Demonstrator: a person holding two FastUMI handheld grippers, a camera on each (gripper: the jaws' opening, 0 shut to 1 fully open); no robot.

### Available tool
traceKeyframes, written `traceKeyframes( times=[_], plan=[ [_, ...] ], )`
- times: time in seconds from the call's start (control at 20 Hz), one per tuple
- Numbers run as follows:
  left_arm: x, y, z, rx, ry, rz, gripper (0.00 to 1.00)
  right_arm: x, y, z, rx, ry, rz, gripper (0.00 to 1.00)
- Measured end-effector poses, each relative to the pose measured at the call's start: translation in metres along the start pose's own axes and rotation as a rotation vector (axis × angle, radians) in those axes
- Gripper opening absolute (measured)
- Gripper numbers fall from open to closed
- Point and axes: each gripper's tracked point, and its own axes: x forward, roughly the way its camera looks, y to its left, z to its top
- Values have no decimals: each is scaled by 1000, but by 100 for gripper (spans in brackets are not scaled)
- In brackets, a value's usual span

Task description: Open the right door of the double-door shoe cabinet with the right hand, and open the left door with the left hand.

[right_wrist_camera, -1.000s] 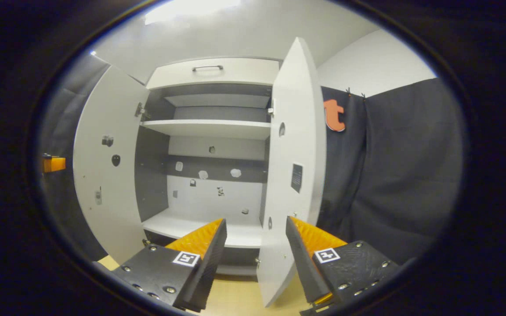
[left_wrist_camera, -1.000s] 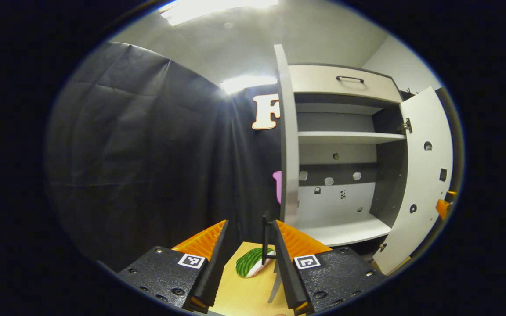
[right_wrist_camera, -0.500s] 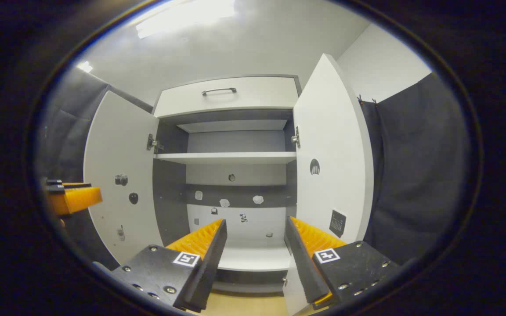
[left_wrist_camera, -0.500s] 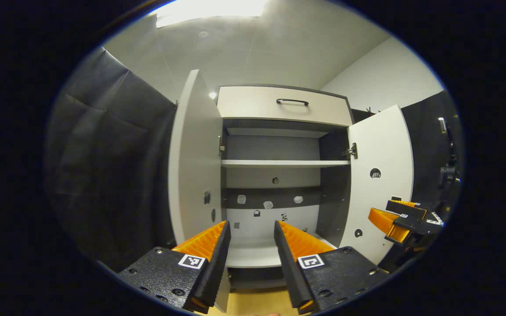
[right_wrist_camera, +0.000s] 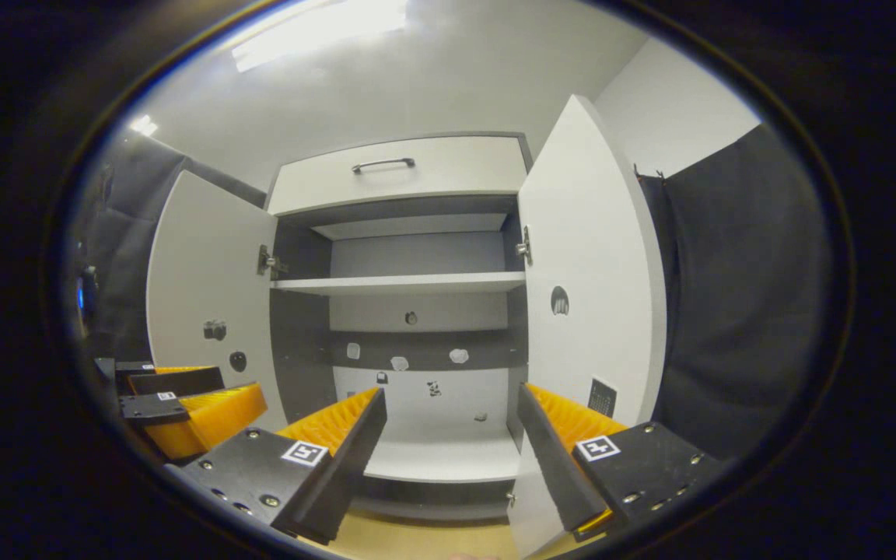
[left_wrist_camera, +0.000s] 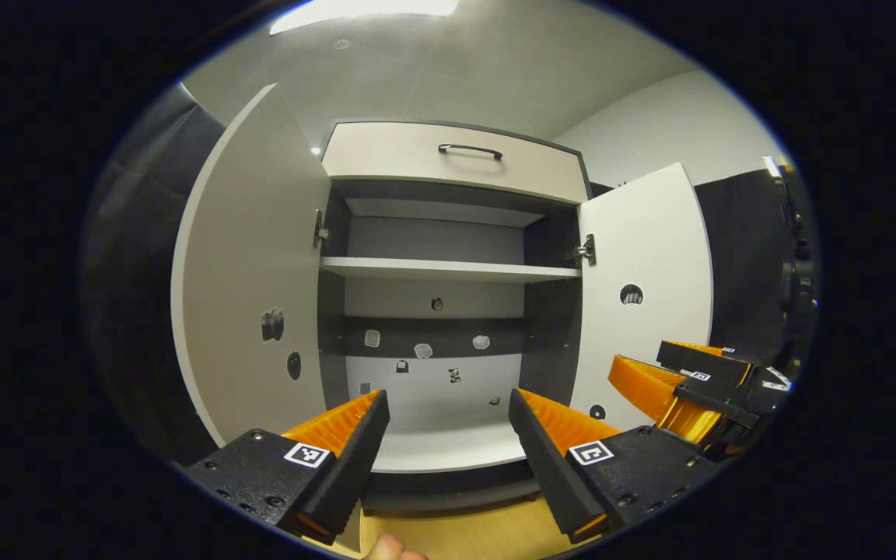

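Both doors of the shoe cabinet stand swung wide, left door and right door, my left gripper and right gripper both spread apart, empty, near the front; task looks done, so I'd only withdraw.

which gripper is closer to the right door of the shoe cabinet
Right. The right gripper sits just beside the right door; the left gripper faces the cabinet's middle, further left.

Both cabinet doors swung open
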Motion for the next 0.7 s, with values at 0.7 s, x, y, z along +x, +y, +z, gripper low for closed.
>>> traceKeyframes(
  times=[0.7],
  plan=[
    [25, -7, -14, -22, 27, -104, 98, -3, 9, -10, -31, 3, -56, 97]
  ],
)
